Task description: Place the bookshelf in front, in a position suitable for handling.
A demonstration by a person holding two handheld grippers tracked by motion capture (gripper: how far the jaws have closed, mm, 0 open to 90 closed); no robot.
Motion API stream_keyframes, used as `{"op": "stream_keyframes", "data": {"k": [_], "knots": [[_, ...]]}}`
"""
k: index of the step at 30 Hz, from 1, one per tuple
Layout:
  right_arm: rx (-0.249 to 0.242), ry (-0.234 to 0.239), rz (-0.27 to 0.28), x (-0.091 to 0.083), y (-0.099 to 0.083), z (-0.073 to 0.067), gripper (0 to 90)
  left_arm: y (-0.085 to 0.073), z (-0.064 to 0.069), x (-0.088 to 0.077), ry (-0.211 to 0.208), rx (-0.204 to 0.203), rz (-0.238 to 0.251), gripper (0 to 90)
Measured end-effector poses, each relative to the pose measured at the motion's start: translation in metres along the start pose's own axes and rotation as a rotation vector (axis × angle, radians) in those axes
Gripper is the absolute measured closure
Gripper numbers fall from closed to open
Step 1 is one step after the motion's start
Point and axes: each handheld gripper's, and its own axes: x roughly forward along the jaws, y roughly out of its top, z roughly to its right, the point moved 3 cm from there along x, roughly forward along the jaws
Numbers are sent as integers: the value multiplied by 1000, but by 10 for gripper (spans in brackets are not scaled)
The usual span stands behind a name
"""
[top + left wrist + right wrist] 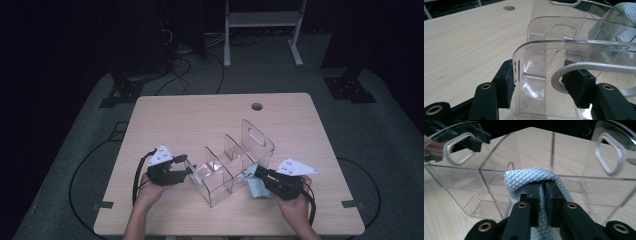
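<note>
Centrally on the wooden bench (165, 115) stands a clear acrylic divided organizer (232, 167). Its end wall is clamped by the left hand-held gripper (189, 169). Opposite, the right hand-held gripper (256, 172) pinches a folded light-blue textured cloth (531, 181), pressed against the organizer's long side wall.

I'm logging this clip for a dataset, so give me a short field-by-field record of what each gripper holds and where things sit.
surface: wooden table, with a round hole near its far edge
main object: clear plastic organizer with dividers and handle cut-outs
left gripper: shut on the organizer's end wall, one pad outside, one inside
right gripper: shut on a folded light blue cloth
cloth position: pressed against the organizer's long side wall, outside it
likely activity: wiping the organizer while the left gripper steadies it
</note>
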Motion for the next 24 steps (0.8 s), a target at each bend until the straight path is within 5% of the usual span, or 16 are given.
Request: {"op": "stream_keyframes", "data": {"k": [8,13,20,24], "knots": [[-52,54,-18,7,0,-23,823,0,0,0,2,-2,0,447],[-7,21,-7,3,-1,-8,823,0,0,0,-1,-1,2,447],[-55,81,-21,11,0,-33,823,0,0,0,1,-4,2,447],[-23,55,-8,6,1,-21,823,0,1,1,-3,-2,3,447]]}}
